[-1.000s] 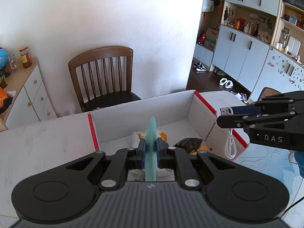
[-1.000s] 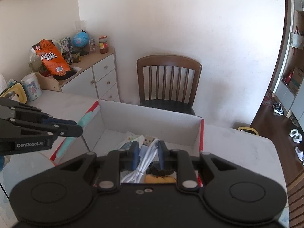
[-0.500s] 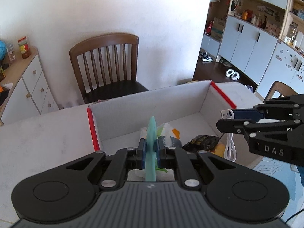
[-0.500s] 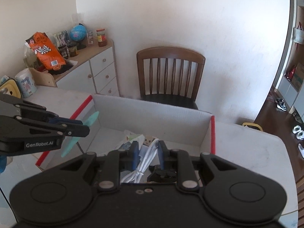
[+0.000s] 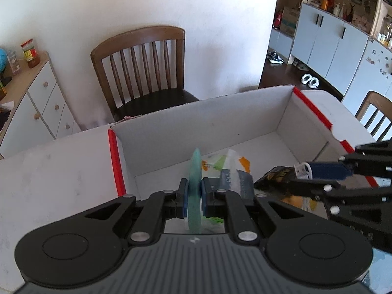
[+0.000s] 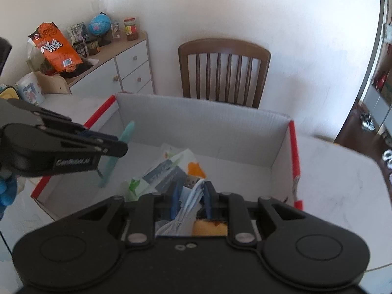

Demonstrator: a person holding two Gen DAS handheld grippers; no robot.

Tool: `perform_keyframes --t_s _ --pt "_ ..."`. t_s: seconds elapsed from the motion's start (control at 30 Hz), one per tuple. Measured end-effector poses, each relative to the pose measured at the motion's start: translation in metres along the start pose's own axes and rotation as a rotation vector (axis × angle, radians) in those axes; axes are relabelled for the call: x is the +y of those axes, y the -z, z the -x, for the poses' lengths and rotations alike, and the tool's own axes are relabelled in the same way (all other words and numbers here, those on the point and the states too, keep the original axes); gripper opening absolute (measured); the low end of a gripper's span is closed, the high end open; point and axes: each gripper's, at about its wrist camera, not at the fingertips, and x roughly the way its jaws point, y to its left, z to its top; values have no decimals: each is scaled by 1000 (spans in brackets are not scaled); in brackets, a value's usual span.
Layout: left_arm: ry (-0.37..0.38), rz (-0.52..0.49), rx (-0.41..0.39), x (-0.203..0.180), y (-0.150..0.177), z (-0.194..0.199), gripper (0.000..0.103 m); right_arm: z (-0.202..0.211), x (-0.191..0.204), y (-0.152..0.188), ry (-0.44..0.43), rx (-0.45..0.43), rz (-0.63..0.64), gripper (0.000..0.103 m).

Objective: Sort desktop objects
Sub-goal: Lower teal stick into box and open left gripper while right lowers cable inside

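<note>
Both grippers loaded, hovering over the open white cardboard box with red-edged flaps (image 5: 245, 122).

Box sits on the white tabletop (image 5: 49, 171), brown wooden slat-back chair (image 5: 142, 68) behind it. Inside the box: white-green-orange plastic packet (image 6: 166, 169), dark snack pouch (image 5: 276, 178). Left gripper (image 5: 194, 191) clenched on a flat teal plastic strip (image 5: 195, 186), held edge-on and upright above the box floor. Right gripper (image 6: 189, 196) clamped on a coiled white USB cable (image 6: 188, 208), plug end poking forward over the box interior.
</note>
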Motion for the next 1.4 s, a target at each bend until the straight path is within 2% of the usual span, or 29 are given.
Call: perform_keyframes --t_s 0.37,1.0,1.1,1.4 --pt "-19 2 94 7 0 -30 9 -24 5 8 -32 92 33 21" --pt "-26 -93 220 -12 -2 -42 9 -33 13 12 -32 152 82 22" --pt "-25 -101 226 -14 -2 -42 9 -33 13 12 -42 158 83 27" --pt "-29 -85 224 -10 -4 -32 9 -20 10 10 -41 142 74 36"
